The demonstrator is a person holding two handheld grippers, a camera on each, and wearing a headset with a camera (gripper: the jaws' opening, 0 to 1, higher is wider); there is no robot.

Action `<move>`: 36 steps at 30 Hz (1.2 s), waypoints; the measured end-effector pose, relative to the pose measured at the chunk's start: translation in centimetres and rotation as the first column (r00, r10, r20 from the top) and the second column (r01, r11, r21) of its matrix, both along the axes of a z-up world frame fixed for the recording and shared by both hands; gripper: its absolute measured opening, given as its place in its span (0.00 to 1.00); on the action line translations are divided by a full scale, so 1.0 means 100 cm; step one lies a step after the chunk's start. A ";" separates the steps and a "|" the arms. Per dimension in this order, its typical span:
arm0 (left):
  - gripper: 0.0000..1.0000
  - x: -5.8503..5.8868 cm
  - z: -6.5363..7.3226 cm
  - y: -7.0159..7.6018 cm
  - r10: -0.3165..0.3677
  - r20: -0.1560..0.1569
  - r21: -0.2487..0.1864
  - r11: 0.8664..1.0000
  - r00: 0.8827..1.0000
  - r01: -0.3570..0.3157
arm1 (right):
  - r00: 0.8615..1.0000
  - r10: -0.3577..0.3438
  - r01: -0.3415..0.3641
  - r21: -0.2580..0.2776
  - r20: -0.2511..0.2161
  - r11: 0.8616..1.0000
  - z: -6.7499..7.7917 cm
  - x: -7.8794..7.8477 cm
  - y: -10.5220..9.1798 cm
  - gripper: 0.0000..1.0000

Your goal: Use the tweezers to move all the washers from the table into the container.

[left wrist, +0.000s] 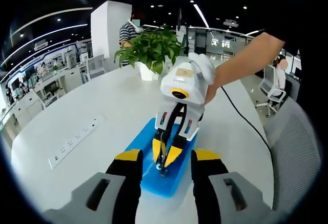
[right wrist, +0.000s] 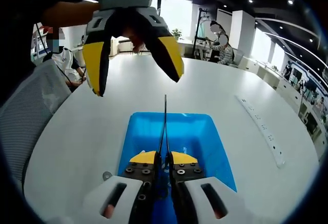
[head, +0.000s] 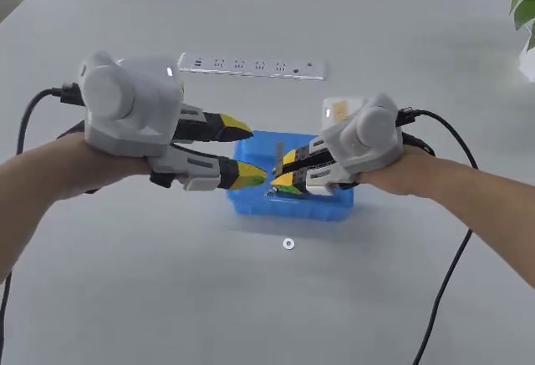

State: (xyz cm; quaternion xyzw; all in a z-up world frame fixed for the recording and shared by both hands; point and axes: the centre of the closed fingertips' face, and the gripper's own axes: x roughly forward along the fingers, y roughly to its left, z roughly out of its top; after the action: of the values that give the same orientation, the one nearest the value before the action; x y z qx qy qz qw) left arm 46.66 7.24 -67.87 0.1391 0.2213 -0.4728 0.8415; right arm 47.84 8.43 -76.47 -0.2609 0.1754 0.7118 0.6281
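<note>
head view: the right tool (head: 282, 174) is clamped on the tweezers (right wrist: 165, 126), which reach out over the blue container (head: 288, 213). the left tool (head: 249, 152) hangs just beside it, jaws wide apart and holding nothing. one washer (head: 288, 243) lies on the bench (head: 150, 290) near the container's front wall; whether the tweezer tips carry another i cannot tell.

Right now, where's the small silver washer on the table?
In the head view the small silver washer lies on the grey table, off the near edge of the blue plastic container.
</note>
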 end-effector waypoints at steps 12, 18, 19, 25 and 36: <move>0.25 0.014 -0.011 -0.012 -0.058 -0.007 0.050 0.997 0.998 0.059 | 1.000 0.012 -0.012 -0.006 0.002 1.000 -0.002 0.003 -0.002 0.09; 0.18 0.014 -0.020 -0.019 -0.094 -0.017 0.077 0.992 0.995 0.096 | 1.000 0.026 -0.025 -0.013 0.011 1.000 -0.003 0.003 -0.003 0.09; 0.17 0.014 -0.019 -0.019 -0.098 -0.014 0.077 0.992 0.995 0.099 | 1.000 0.026 -0.026 -0.013 0.012 1.000 -0.003 0.003 -0.002 0.09; 0.11 0.014 -0.021 -0.024 -0.132 -0.003 0.093 0.987 0.991 0.132 | 0.999 0.037 -0.037 -0.019 0.016 0.999 -0.004 0.003 -0.002 0.09; 0.07 0.014 -0.022 -0.027 -0.163 0.010 0.111 0.981 0.987 0.161 | 0.999 0.040 -0.040 -0.025 0.019 0.999 -0.005 0.003 -0.002 0.10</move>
State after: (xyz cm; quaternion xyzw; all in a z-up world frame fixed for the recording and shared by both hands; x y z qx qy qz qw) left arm 48.08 4.57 -70.07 0.2074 0.2267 -0.5254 0.7934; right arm 48.13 8.23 -76.95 -0.2790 0.1725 0.7195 0.6121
